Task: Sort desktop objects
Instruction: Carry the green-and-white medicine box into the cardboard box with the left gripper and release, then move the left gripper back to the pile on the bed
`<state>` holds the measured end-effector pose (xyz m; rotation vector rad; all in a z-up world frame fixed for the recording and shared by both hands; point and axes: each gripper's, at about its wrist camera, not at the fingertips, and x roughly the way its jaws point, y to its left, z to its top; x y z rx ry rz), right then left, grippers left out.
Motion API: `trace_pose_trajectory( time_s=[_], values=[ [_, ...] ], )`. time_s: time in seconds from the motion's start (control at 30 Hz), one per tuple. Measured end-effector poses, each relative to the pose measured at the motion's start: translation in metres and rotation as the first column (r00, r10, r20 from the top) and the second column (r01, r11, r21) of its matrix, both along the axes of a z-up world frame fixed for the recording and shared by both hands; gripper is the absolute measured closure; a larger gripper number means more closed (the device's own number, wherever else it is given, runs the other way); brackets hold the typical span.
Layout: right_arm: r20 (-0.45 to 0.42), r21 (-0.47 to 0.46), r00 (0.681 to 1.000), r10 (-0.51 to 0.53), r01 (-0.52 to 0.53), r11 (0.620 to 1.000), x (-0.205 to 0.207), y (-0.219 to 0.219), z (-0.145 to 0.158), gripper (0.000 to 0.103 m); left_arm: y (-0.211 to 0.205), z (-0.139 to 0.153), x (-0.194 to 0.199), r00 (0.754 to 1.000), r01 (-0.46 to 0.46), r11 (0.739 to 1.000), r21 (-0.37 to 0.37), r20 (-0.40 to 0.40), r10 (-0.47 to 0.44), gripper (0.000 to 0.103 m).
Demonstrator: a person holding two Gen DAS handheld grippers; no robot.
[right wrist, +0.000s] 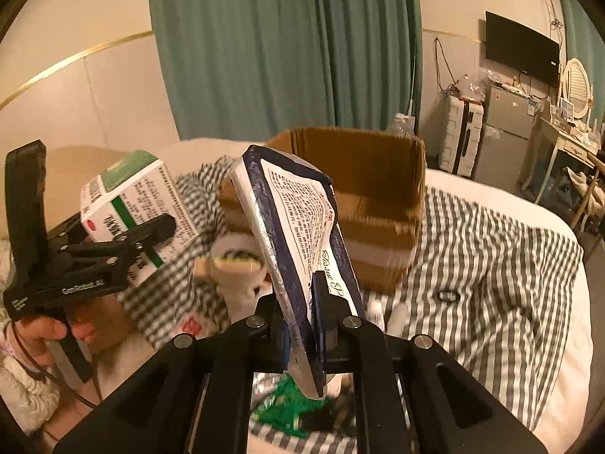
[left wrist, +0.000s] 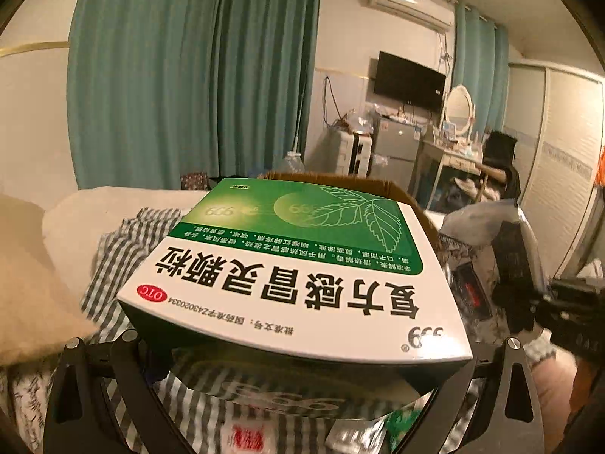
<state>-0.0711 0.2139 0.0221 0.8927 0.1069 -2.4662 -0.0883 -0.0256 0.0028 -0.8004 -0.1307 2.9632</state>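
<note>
The left gripper (left wrist: 302, 352) grips a medicine box (left wrist: 295, 265) in its jaws, held above the striped bed (right wrist: 491, 257). The right gripper (right wrist: 302, 325) clamps a tissue pack (right wrist: 291, 234), tilted, before the cardboard box (right wrist: 370, 196).

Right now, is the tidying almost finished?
Not yet. Nothing shows inside the cardboard box. The left gripper holds the medicine box and the right gripper holds the tissue pack. Green packets are left on the striped sheet.
</note>
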Motion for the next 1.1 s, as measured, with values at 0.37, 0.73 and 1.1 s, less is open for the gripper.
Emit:
trace_pose_trajectory(
  time_s=[0.37,0.73,1.1],
  values=[
    [-0.013,-0.136,0.999,-0.051,0.048,0.99,-0.1,-0.003,0.013,0.094,0.006,0.011,-0.112,0.999,-0.034,0.999,0.005,-0.007,0.034,0.003],
    [0.023,-0.156,0.991,-0.134,0.136,0.978,-0.176,-0.007,-0.016,0.038,0.01,-0.03,-0.193,0.997,-0.022,1.0,0.015,0.076,0.021,0.001],
    [-0.01,-0.214,0.977,-0.213,0.206,0.955,-0.133,0.029,0.009,0.032,0.02,-0.01,-0.172,0.991,-0.036,0.999,-0.013,0.125,0.037,0.0]
  ],
)
